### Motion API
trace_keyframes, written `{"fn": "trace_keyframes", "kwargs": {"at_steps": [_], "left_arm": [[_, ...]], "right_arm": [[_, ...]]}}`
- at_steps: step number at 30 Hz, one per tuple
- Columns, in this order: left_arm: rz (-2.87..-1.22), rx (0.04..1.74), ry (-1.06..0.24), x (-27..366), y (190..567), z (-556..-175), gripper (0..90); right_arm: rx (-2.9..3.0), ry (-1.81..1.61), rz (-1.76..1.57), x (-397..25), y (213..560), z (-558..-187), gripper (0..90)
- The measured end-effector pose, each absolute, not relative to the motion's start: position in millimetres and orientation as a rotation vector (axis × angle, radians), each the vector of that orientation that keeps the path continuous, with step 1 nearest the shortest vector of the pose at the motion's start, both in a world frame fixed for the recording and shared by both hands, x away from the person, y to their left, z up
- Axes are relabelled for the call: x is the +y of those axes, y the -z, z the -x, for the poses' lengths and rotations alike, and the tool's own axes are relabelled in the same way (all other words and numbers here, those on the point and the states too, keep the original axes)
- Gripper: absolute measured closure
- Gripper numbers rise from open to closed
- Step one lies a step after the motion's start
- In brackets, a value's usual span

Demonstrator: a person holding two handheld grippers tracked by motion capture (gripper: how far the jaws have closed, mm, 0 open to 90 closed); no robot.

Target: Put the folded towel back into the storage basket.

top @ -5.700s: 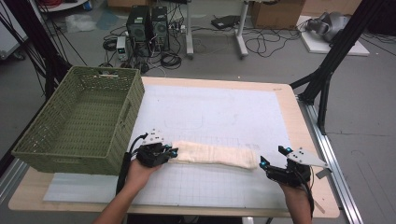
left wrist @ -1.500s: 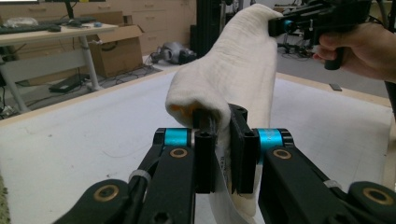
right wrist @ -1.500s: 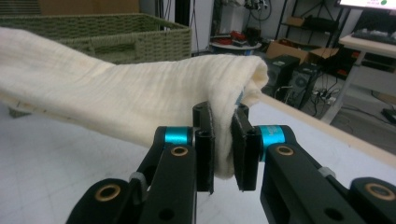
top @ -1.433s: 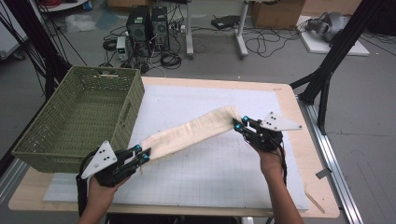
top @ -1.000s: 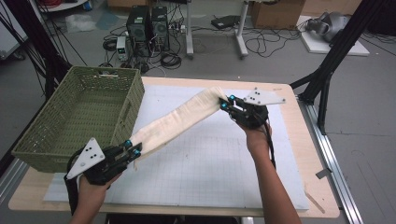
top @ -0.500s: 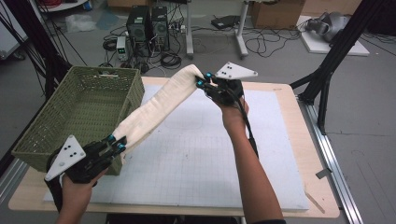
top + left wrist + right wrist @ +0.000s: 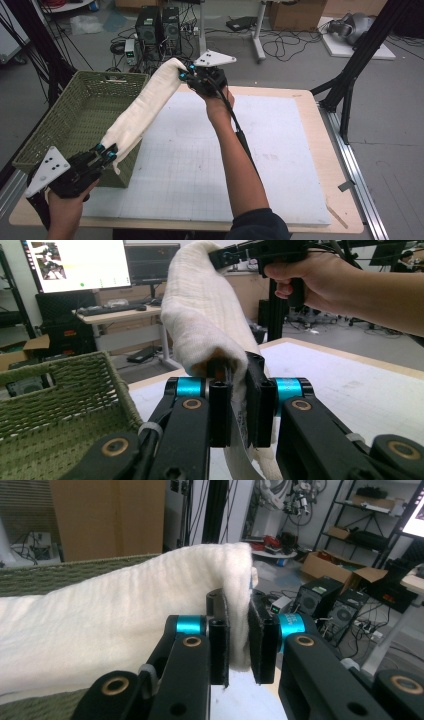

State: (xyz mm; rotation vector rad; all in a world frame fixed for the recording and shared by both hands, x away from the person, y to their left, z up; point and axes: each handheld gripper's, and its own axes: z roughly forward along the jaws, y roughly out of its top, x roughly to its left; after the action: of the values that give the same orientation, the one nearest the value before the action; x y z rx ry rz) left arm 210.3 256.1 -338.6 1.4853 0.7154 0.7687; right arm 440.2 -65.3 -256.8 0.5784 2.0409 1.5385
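A rolled cream towel (image 7: 142, 107) hangs stretched in the air above the green basket (image 7: 60, 125) at the desk's (image 7: 280, 150) left edge, the left claw (image 7: 106, 151) pinching its near end, the right claw (image 7: 187, 75) its far end.

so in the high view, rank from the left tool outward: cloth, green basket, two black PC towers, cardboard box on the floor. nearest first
1. cloth: clamped in the left tool, runs up to the right tool.
2. green basket: right beside it, at the table's left edge.
3. two black PC towers: on the floor past the table's far edge.
4. cardboard box: farthest, top right of centre.
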Motion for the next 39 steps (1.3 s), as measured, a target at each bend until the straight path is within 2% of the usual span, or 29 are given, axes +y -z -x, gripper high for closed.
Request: {"fn": "trace_keyframes", "kwargs": {"at_steps": [27,39], "left_arm": [[-1.396,0.831,-0.871,299.2,335.5,-196.4,82.6],[-1.394,0.897,-0.910,313.3,338.2,-197.3,82.4]], "right_arm": [[2.120,-1.537,-0.493,66.4,241.5,-476.2,81.2],[2.182,-1.497,-0.531,111.8,260.5,-492.0,81.2]]}}
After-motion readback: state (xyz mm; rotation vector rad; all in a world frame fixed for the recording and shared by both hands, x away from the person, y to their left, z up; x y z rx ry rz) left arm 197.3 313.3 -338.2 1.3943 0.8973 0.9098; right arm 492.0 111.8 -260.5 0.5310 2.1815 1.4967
